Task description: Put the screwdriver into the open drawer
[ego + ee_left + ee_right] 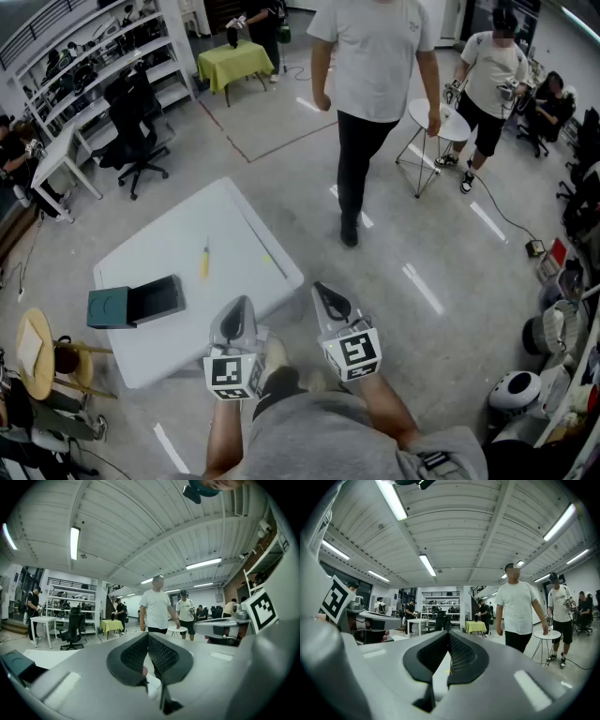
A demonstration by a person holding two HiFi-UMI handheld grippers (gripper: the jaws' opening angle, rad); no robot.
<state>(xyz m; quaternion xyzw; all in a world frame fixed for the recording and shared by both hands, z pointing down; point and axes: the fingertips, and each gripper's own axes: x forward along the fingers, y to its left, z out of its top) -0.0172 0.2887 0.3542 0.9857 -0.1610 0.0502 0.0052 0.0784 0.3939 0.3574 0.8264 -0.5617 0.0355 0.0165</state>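
Note:
A yellow-handled screwdriver (204, 260) lies on the white table (234, 225), near its middle. To its left, by the table's edge, stands a dark teal box (108, 307) with its drawer (157, 297) pulled open towards the right. A corner of the box (14, 663) shows low at the left of the left gripper view. My left gripper (241, 302) (148, 635) hovers over the table's near corner, shut and empty. My right gripper (321, 288) (449, 633) is beside it, just off the table's edge, also shut with nothing held. Both point level, away from me.
A person in a white shirt (375, 56) stands on the floor just beyond the table. A round side table (441, 122) and other people are at the back right. An office chair (136, 122) and shelves stand at the back left, and a wooden stool (37, 352) at the left.

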